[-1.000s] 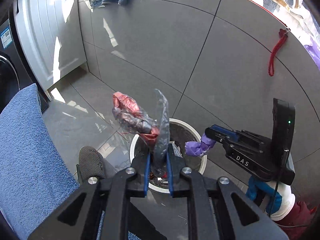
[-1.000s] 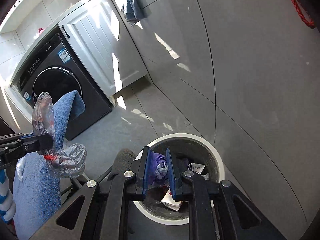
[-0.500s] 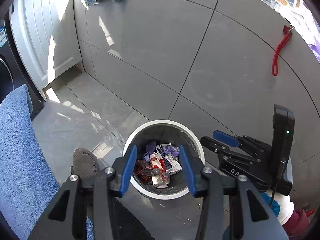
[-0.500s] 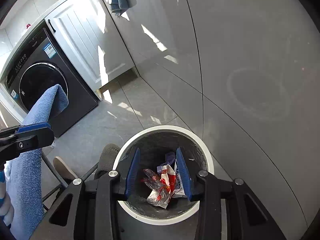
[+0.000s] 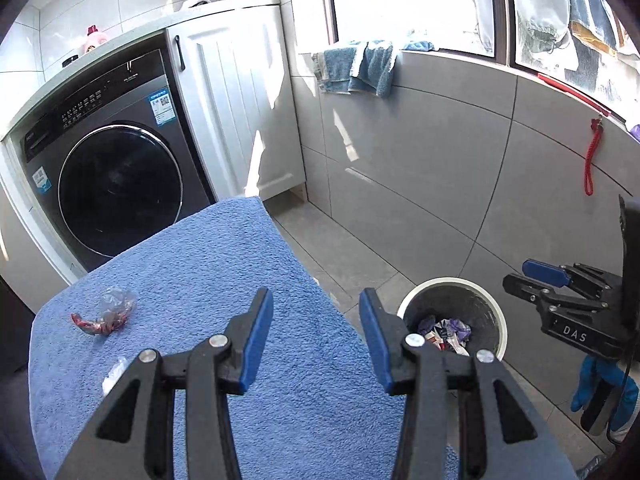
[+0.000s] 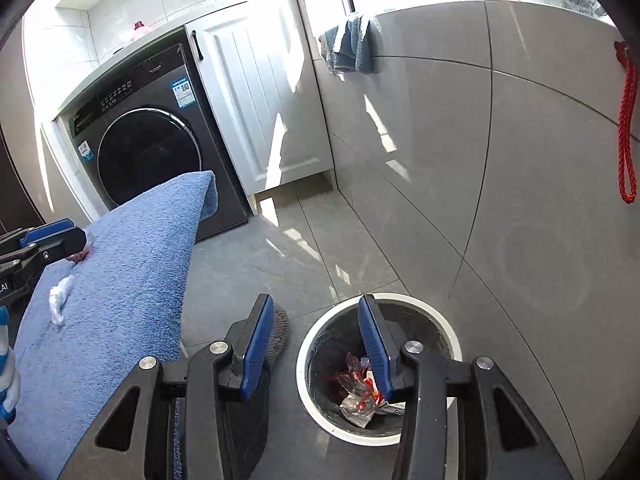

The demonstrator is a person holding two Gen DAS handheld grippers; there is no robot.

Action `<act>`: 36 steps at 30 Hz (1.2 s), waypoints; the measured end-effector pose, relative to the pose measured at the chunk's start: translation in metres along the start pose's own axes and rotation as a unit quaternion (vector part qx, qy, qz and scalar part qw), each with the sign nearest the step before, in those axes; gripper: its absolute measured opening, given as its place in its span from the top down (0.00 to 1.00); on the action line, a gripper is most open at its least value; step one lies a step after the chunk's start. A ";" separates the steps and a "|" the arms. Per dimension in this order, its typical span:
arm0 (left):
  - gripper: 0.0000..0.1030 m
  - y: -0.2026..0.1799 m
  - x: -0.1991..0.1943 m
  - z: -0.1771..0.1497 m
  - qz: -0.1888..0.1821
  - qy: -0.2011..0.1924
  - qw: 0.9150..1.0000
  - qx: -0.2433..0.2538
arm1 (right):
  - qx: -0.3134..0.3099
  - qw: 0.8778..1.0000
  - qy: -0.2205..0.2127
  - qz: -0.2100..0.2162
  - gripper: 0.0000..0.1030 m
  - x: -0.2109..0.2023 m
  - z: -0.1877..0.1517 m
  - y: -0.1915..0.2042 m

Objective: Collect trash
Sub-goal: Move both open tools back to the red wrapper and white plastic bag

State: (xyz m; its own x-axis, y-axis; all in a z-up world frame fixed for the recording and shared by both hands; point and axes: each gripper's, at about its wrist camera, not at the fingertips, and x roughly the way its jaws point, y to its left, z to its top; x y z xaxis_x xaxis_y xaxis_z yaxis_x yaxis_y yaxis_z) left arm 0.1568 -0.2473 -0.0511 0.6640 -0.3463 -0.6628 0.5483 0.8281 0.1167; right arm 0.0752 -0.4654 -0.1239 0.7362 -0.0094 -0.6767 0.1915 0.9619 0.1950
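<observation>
Both sets of blue-padded jaws stand wide apart and hold nothing. Left gripper point(image 5: 316, 336) hangs over a blue towel-covered surface point(image 5: 248, 264), pointing toward its far end; right gripper point(image 6: 316, 340) hangs beside that surface, above the floor and the near rim of a round white-rimmed trash bin point(image 6: 444, 328). Crumpled wrappers already lie inside the bin. Two pieces of trash are left on the towel: a clear plastic wrapper with a red twisted end point(image 5: 106, 314) toward the far left, and a small white scrap point(image 5: 116, 372) nearer the left gripper's base. Judging from this, the task sits between drops, with a fresh pick-up due. That next move would call for the left gripper to swing left and down so its open jaws straddle one of these pieces before closing; the thin plastic is likely to crumple and slip. Towel edges fall away on the right, toward the bin standing just beside the surface on the floor. A tiled wall point(image 6: 500, 160) rises close behind the bin, while open grey floor stretches toward a dark washing machine point(image 5: 116, 176) and a white cabinet door point(image 5: 240, 96).
</observation>
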 end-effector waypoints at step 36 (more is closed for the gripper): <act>0.51 0.227 -0.157 -0.144 0.145 -0.072 0.964 -0.209 | -0.145 0.983 0.014 0.113 0.50 -0.021 0.006 0.254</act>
State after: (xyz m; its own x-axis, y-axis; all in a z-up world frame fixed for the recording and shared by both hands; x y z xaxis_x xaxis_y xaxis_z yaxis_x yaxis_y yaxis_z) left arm 0.1034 0.0588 -0.0271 0.8392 -0.1056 -0.5335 0.0960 0.9943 -0.0458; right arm 0.1121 -0.2227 -0.0559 0.7197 0.2168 -0.6596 -0.1705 0.9761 0.1348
